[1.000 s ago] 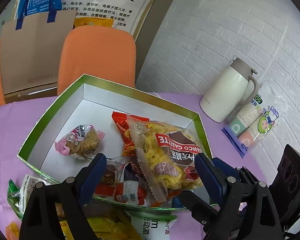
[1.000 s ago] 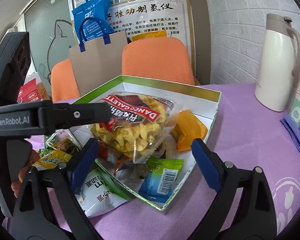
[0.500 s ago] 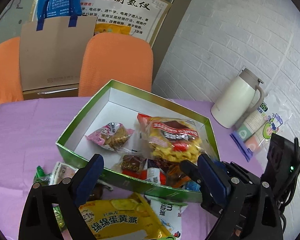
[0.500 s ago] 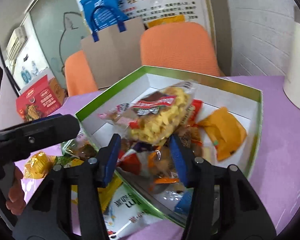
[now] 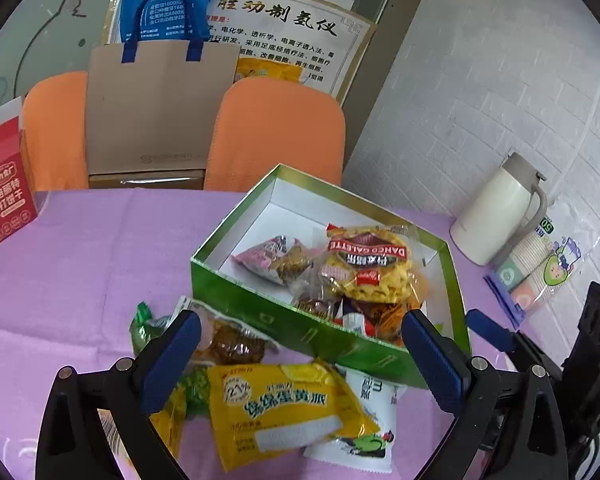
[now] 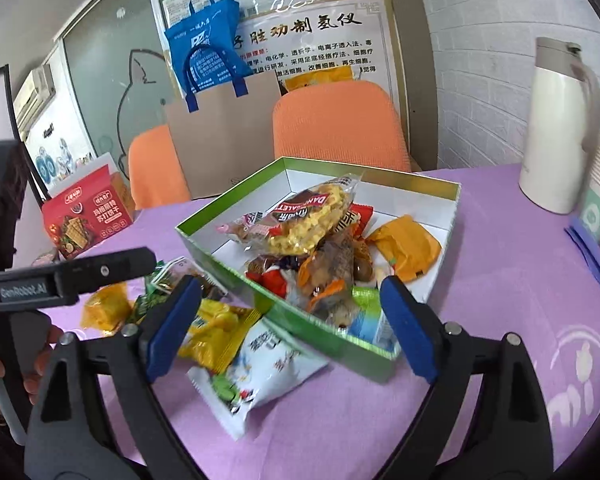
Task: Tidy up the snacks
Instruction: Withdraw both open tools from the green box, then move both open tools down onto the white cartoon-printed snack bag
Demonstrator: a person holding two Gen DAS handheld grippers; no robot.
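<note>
A green box [image 5: 296,322] with a white inside stands on the purple table and holds several snack packs, with a Danco Galette bag [image 5: 370,266] on top; the box [image 6: 312,322] and the bag [image 6: 308,220] also show in the right wrist view. In front of the box lie loose snacks: a yellow pack [image 5: 284,410], a white pack [image 6: 260,368] and a brown cookie pack [image 5: 232,344]. My left gripper [image 5: 300,364] is open and empty above the yellow pack. My right gripper [image 6: 288,328] is open and empty at the box's near corner.
A white thermos jug [image 5: 500,212] and a pack of paper cups [image 5: 540,268] stand at the right. A red cracker box [image 5: 4,196] stands at the left. Two orange chairs [image 5: 276,132] and a paper bag [image 5: 156,108] are behind the table.
Both grippers have pulled back from the box toward the table's near side. The right gripper narrowed half a second ago and has opened wide again. The Galette bag stays in the box.
</note>
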